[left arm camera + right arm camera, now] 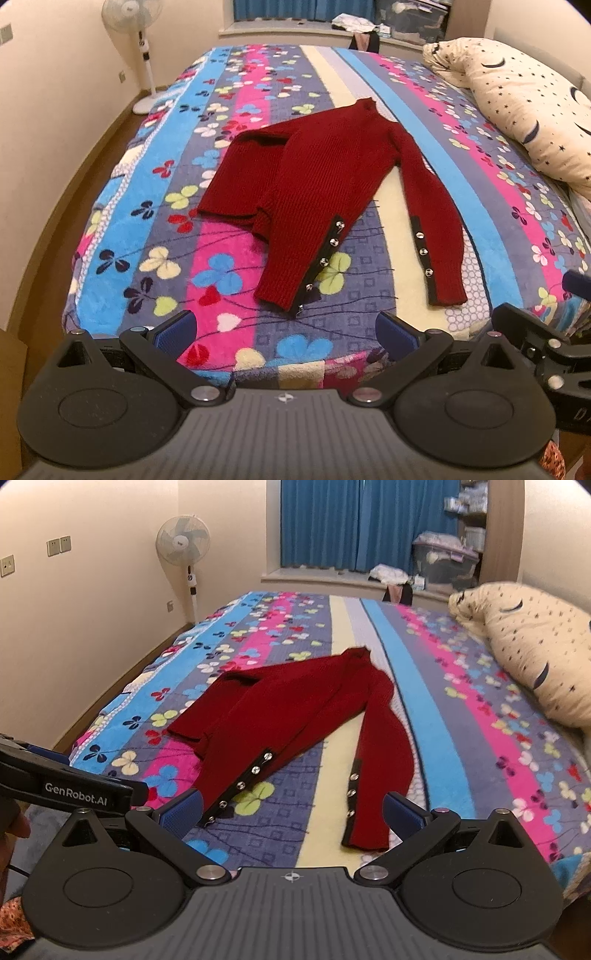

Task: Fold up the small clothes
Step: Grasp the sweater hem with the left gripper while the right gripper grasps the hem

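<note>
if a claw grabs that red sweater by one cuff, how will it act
Probably floppy: the red sweater is ribbed knit lying limp, so the rest would likely trail behind. The fleecy blanket may drag on it. The studs on the cuffs could give the pads an uneven bite.

A home bedroom. A bed [424, 716] under a bright striped fleece blanket with clover prints fills most of the view. At two o'clock lies a cream pillow [532, 657] with stars and moons. A white pedestal fan [183, 542] stands by the wall at eleven o'clock. At twelve o'clock, blue curtains [365, 524] hang over a window ledge [314, 579] bearing a storage bin [445, 562].
</note>
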{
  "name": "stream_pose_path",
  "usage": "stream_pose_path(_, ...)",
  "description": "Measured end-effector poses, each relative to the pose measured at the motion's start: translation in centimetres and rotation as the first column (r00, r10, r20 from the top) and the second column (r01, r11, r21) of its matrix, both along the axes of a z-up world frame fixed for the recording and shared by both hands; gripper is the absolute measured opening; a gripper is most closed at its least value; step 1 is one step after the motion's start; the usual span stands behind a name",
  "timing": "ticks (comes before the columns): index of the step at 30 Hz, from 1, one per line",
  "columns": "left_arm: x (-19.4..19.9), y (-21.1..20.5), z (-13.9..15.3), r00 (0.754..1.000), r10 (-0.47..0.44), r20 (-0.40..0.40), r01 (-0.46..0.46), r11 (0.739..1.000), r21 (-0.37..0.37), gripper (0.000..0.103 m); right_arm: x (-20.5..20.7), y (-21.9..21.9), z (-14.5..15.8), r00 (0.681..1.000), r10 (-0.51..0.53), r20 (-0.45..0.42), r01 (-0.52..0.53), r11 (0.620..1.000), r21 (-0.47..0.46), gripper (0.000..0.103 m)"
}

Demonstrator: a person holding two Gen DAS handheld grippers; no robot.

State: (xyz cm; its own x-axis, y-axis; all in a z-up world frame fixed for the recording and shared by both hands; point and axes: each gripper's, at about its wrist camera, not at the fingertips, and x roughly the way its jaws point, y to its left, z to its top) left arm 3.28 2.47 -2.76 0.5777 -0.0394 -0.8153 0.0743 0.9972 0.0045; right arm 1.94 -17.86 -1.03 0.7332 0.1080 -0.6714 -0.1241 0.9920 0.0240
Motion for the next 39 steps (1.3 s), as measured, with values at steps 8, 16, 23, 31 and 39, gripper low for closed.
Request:
stream_pose_path(8, 7.4, -0.1, -6.0, 0.992, -0.093, -0.08, 0.095, 0.995, 0.017, 0.103, 6.2, -3.6, -4.3, 0.966, -0.165, -0.201, 0.202, 0.962, 0.182, 0.102)
stream_pose_path(16, 17.1, -5.1, -17.4, 0.939, -0.257, -0.227, 0.28, 0.957, 0.078, 0.103, 10.9, -5.6, -8.5, 0.929, -0.242, -0.28, 0.294, 0.942, 0.164, 0.102)
stream_pose_path(23, 19.2, -4.4, -13.9, 0.935, -0.274, -0.226, 0.302, 0.948, 0.102, 0.008, 14.9, -5.9, -11.2, 0.919, -0.228, -0.323, 0.284, 0.949, 0.137, 0.102)
stream_pose_path(31, 38.1, 10.1, -1.1, 0.961, 0.149, 0.232, -0.21, 0.94, 0.269, 0.008, 19.3, -4.5, -14.7, 0.922, -0.202, -0.33, 0.252, 0.961, 0.116, 0.102)
stream_pose_path(39, 43.5, 17.1, -3.5, 0.908, 0.364, 0.208, -0.4, 0.901, 0.167, 0.103, 25.0, -3.9, -18.4, 0.94, -0.112, -0.322, 0.215, 0.927, 0.307, 0.102)
